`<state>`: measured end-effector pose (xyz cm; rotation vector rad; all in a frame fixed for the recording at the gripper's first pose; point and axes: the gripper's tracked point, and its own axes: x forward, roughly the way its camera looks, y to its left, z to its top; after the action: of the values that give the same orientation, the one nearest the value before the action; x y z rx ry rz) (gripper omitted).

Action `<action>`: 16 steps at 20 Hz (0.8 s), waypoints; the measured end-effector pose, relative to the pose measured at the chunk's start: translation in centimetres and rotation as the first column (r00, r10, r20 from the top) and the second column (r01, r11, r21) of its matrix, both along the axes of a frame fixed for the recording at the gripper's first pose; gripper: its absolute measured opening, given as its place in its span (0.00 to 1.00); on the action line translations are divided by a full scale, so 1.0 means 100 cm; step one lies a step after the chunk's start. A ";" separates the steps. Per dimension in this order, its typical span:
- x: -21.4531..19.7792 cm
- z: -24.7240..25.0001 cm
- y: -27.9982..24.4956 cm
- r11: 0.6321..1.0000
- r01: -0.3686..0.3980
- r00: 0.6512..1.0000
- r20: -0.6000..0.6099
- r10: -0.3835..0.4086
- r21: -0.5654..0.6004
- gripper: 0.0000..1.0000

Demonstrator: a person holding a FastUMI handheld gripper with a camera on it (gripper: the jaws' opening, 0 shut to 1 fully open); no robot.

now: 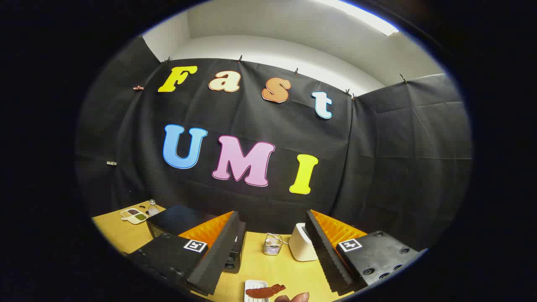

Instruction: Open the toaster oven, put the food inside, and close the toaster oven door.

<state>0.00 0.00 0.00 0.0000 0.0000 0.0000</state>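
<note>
Holding: you carry the gripper (272, 247) high above the table (260, 268), fingers spread wide with nothing between them, likely to survey before starting.
Toaster oven: dark box (176, 220) on the far left, behind the left finger; much is covered, so you cannot tell how the door stands.
Food: a reddish strip (265, 291) on a white plate (252, 286), near you between the fingers.
Fingertip: a person's fingertips (293, 298) beside the plate, cut off.
Others: wire holder (272, 244), white toaster (302, 242) beyond the fingers.
Far left: a small tray (133, 215), contents unclear.
</note>
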 end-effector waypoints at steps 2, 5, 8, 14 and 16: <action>-0.002 0.000 0.000 1.000 -0.001 1.000 -0.001 0.001 -0.005 0.97; 0.002 -0.004 0.001 1.000 -0.010 1.000 -0.016 0.010 0.005 0.97; 0.000 -0.004 0.000 1.000 -0.013 1.000 -0.021 0.013 0.009 0.97; -0.003 -0.004 0.002 1.000 -0.015 1.000 -0.020 0.014 -0.006 0.97; -0.004 -0.005 0.001 1.000 -0.016 1.000 -0.022 0.016 -0.001 0.97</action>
<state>-0.39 0.11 -0.48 -0.0013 0.0223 0.0158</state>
